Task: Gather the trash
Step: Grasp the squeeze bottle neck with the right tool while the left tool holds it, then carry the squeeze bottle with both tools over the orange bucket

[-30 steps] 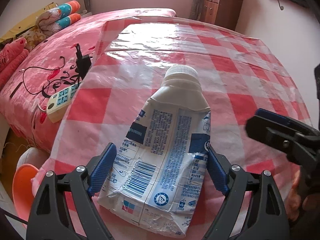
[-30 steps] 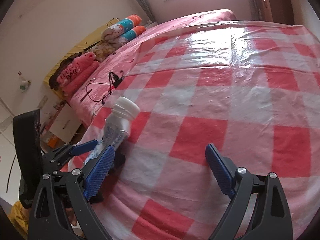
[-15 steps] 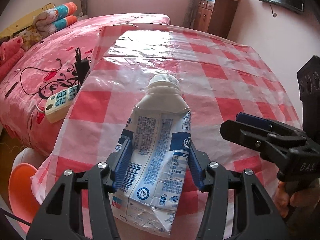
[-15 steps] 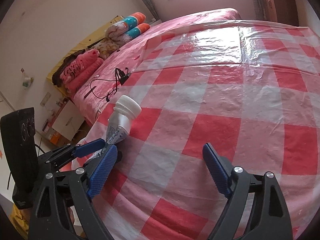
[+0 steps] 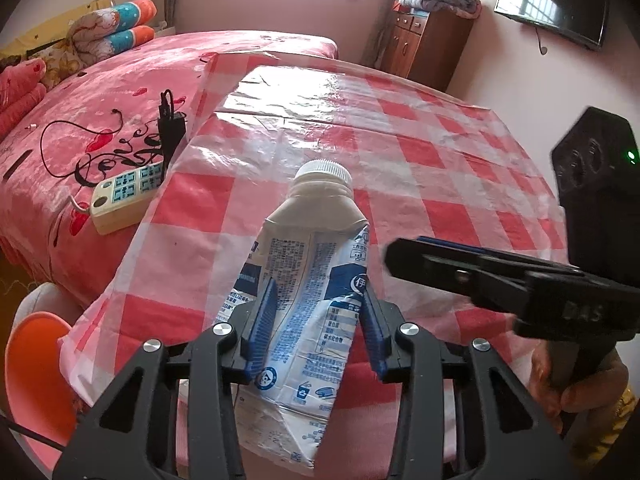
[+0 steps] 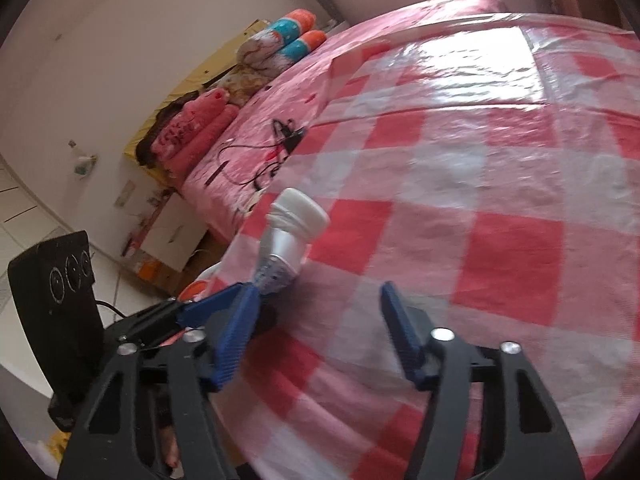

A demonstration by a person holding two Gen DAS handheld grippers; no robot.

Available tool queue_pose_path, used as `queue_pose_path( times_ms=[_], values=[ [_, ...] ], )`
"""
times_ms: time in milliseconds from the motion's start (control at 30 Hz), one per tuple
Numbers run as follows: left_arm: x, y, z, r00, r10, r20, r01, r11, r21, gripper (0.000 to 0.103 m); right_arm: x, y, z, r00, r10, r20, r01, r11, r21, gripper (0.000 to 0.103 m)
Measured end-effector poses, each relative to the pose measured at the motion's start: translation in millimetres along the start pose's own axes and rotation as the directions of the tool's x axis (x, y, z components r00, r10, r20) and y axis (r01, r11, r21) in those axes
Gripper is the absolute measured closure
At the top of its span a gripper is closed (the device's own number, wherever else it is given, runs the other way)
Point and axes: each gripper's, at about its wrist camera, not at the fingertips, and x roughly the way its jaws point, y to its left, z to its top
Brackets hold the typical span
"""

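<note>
Jaws of left gripper (image 5: 316,326) closing onto crumpled milk carton (image 5: 308,280), long axis pointing straight ahead, cap away; right gripper (image 6: 320,334) nearby, narrowing on nothing

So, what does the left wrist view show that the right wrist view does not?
Only the left wrist view shows the printed blue and white face of the flattened milk carton, squeezed by the closing left gripper, plus the cream power strip and wall television. Only the right wrist view shows the right gripper closing on nothing. Both show the carton's white screw cap and the red checked plastic tablecloth.
</note>
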Motion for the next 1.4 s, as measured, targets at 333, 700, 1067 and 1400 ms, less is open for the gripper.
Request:
queue_pose_path(
  times_ms=[333, 700, 1067, 1400],
  values=[
    [-2.2, 6.5, -10.9, 0.997, -0.079, -0.021, 0.079, 0.997, 0.013, 0.044, 28.9, 9.7, 5.7, 0.988, 0.128, -0.086, -0.122, 0.99, 0.068, 0.057],
    [-11.9, 27.5, -28.1, 0.999, 0.012, -0.033, -0.008, 0.993, 0.122, 0.011, 33.4, 4.7, 0.4, 0.989, 0.116, -0.091, -0.11, 0.991, 0.07, 0.08],
    [3.9, 30.3, -23.4, 1.0, 0.005, -0.03, 0.001, 0.982, 0.191, 0.013, 32.7, 12.4, 2.5, 0.99, 0.107, -0.089, -0.103, 0.994, 0.047, 0.081],
    [-6.5, 33.5, -30.4, 1.0, 0.006, 0.009, -0.007, 0.986, 0.169, 0.021, 29.1, 34.4, 4.5, 0.994, 0.074, -0.08, -0.075, 0.997, -0.009, 0.081]
  ],
)
